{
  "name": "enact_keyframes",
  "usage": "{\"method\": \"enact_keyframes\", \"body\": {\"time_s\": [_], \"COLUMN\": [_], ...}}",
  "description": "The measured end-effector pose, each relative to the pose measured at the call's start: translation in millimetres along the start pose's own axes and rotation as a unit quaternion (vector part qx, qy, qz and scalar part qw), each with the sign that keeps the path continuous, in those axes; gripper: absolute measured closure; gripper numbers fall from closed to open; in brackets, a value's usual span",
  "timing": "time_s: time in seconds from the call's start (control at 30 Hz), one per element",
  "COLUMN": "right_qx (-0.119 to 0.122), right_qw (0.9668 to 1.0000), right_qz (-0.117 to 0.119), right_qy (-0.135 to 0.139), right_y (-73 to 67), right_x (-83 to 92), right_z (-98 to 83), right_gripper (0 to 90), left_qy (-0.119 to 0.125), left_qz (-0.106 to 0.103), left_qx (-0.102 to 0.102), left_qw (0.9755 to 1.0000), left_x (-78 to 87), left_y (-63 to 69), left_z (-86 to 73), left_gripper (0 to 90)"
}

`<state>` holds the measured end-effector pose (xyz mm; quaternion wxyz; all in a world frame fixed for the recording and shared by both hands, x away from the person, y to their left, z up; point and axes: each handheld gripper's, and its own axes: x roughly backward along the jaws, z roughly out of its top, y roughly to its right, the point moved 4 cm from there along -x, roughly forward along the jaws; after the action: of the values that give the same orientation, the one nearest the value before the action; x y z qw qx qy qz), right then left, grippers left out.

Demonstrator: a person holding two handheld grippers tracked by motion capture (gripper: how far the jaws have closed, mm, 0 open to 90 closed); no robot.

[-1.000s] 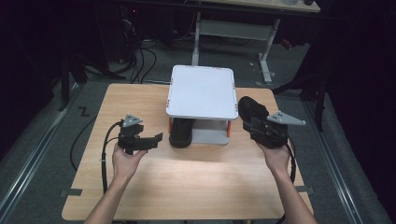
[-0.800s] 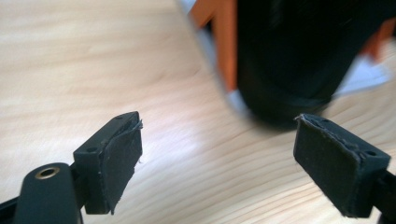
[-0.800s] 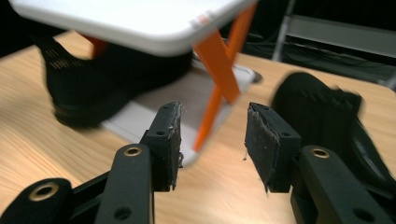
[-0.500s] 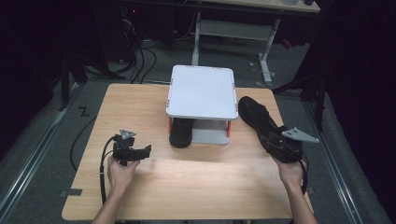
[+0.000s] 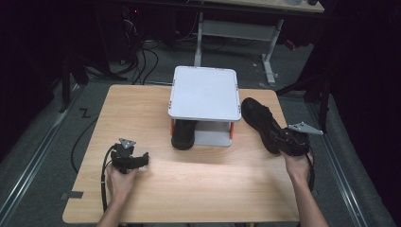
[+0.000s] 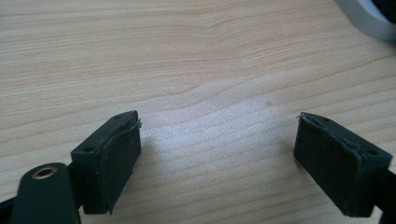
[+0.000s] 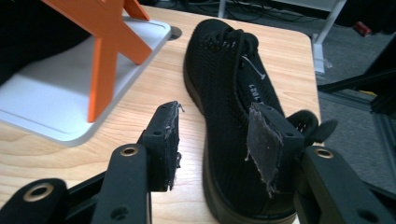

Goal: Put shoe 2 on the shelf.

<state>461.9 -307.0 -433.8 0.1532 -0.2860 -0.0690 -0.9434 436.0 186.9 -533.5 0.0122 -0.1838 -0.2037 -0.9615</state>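
High view: black knit-mesh lace-up shoe (image 5: 259,122) laid at the right edge of the pale wood-grain tabletop (image 5: 142,109), beside a white square-topped shelf stand (image 5: 204,92).

Left gripper view: left gripper (image 6: 217,151) spread wide over bare wood.

Right gripper view: right gripper (image 7: 215,140) parted, just widened, frayed pads astride the shoe's heel, one pad clear of it.

The only lettering was a short run of pale, raised characters on the side of the black shoe (image 7: 233,102) in the right gripper view, too small and blurred to read, and nothing else in the views carried legible text.
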Motion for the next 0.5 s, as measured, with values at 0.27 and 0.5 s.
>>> {"method": "enact_keyframes", "body": {"time_s": [0.27,0.5], "right_qx": [0.024,0.029], "right_qw": [0.9994,0.9979], "right_qz": [-0.011,-0.022], "right_qy": [-0.024,-0.053], "right_y": [2.4,8.7], "right_x": [-12.4,-29.3], "right_z": [13.3,20.7], "right_gripper": [55.1,54.5], "left_qy": [0.003,0.003], "left_qz": [-0.001,-0.002], "left_qx": [-0.001,-0.002], "left_qw": [1.0000,1.0000], "left_x": [2.4,2.8], "left_y": [1.3,1.6], "left_z": [-1.3,-1.4], "left_gripper": [17.6,18.1]}}
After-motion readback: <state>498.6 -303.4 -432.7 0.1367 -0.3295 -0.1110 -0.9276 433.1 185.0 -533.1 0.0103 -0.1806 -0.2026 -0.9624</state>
